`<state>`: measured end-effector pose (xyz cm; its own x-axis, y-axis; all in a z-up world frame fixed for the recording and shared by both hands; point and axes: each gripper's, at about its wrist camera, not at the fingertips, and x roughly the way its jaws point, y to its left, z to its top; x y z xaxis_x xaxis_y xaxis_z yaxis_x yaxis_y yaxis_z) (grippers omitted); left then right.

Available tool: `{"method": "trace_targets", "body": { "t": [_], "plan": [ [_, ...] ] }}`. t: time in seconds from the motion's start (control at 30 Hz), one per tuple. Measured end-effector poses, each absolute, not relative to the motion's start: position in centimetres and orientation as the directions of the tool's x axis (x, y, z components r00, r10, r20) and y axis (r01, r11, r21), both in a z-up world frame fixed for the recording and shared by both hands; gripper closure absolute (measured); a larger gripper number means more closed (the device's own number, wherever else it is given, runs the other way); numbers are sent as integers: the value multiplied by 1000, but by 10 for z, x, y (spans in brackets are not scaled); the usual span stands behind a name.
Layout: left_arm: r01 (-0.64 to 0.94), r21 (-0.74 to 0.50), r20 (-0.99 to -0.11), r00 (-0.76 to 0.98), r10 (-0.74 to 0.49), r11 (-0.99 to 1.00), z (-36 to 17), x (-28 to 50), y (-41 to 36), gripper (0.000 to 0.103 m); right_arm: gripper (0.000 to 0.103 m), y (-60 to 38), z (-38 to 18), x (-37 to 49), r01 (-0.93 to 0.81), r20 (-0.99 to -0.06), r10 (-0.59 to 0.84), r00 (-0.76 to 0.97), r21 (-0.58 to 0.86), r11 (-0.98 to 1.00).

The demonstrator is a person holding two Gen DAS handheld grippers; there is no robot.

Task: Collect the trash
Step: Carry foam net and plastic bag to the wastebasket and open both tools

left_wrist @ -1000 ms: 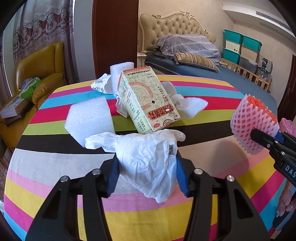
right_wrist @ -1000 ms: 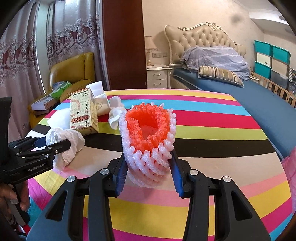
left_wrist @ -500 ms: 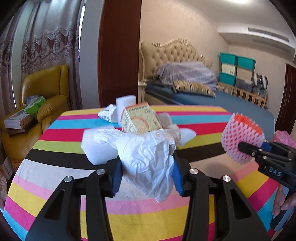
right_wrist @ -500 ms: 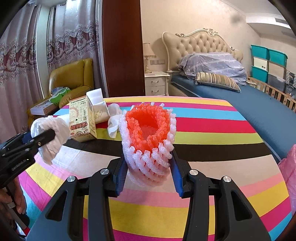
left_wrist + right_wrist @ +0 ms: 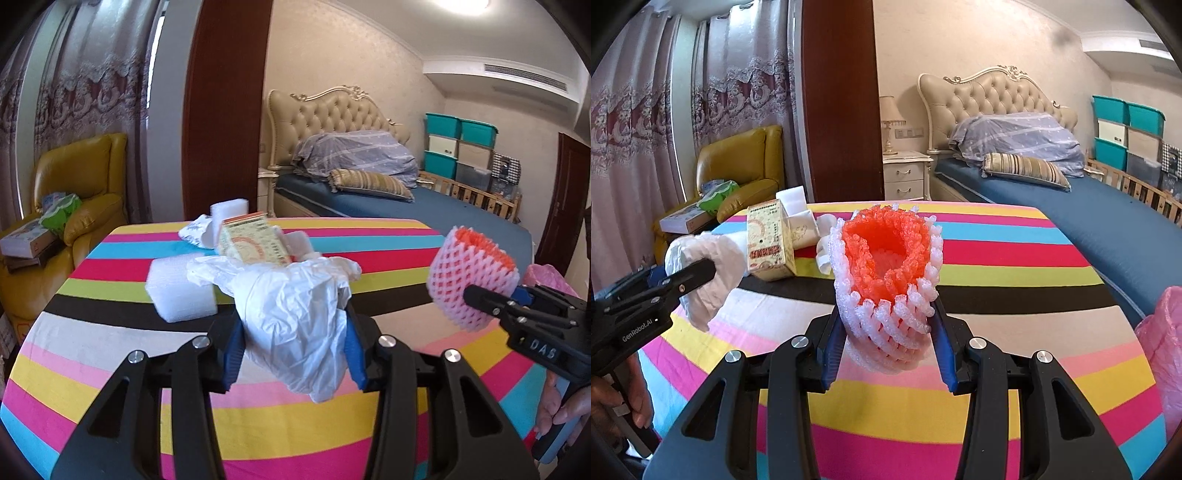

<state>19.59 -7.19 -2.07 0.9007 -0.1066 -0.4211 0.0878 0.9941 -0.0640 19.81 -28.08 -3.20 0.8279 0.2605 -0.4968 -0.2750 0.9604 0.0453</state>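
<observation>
My left gripper (image 5: 293, 350) is shut on a crumpled white plastic glove (image 5: 295, 317), lifted above the striped table (image 5: 110, 332). From the right wrist view the same glove (image 5: 709, 266) hangs at the left in that gripper (image 5: 690, 277). My right gripper (image 5: 886, 347) is shut on a pink and orange foam fruit net (image 5: 886, 273), also off the table. The net (image 5: 472, 273) shows at the right of the left wrist view. On the far side of the table lie a yellow carton (image 5: 251, 247), white foam blocks (image 5: 177, 291) and crumpled tissue (image 5: 195, 232).
A pink plastic bag (image 5: 1163, 350) sits at the table's right edge. Behind the table stand a dark wooden post (image 5: 225, 110), a yellow armchair (image 5: 74, 206) with boxes on it, and a bed (image 5: 406, 206).
Both grippers have risen with their loads. The glove has lifted clear of the table, and the carton and foam now sit lower and farther behind it.
</observation>
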Motion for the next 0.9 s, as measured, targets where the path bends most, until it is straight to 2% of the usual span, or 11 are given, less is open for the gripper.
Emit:
{"method": "trace_targets", "body": {
  "t": [0.9],
  "plan": [
    [231, 42, -411, 891, -194, 972, -14, 177, -147, 58, 61, -339, -24, 154, -202, -451, 218, 865, 85, 976]
  ]
}}
